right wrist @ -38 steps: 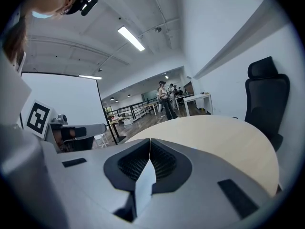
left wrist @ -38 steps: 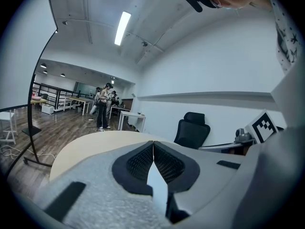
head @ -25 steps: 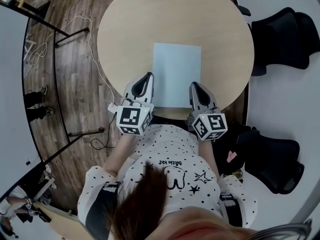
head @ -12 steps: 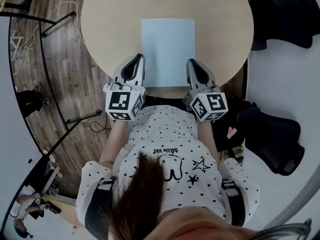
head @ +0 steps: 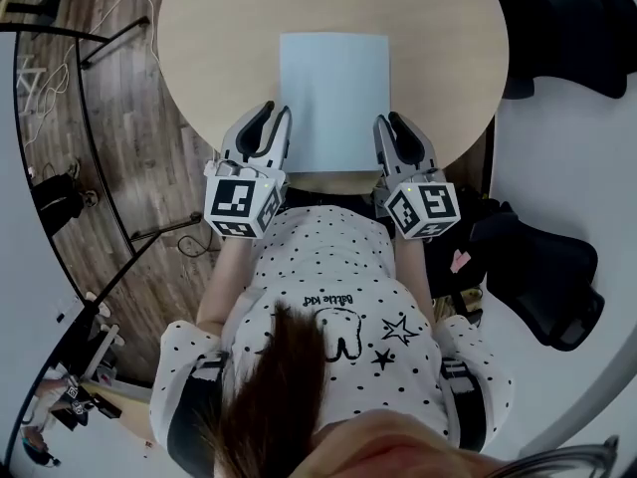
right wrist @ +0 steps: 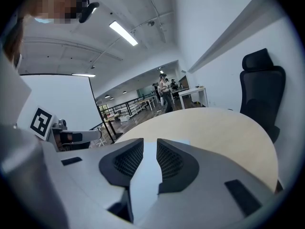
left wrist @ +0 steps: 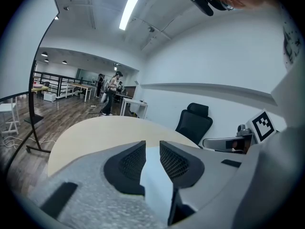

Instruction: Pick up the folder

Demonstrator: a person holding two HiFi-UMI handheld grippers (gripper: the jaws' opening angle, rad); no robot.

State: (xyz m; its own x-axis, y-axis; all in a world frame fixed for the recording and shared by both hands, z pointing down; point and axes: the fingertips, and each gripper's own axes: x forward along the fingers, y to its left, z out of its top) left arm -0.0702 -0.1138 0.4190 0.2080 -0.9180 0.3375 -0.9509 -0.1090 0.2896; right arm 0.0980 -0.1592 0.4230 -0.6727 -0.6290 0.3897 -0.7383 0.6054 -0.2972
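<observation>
At the near edge of the table (head: 214, 48) lies the folder (head: 333, 93); the left gripper (head: 275, 114) and right gripper (head: 390, 120) flank its near corners, jaws just parted slightly, pinching nothing.

In the head view the top edge cuts off the far rim of the table (head: 219, 48) and part of a black chair (head: 567, 28). The jaws of the left gripper (left wrist: 152, 146) and the right gripper (right wrist: 150, 143), which have just been opening, hide most of the folder (left wrist: 155, 181) in their own views. A pale strip shows in each gap, perhaps below the pads rather than between them. Distant people (left wrist: 112, 92) are too small to tell.
</observation>
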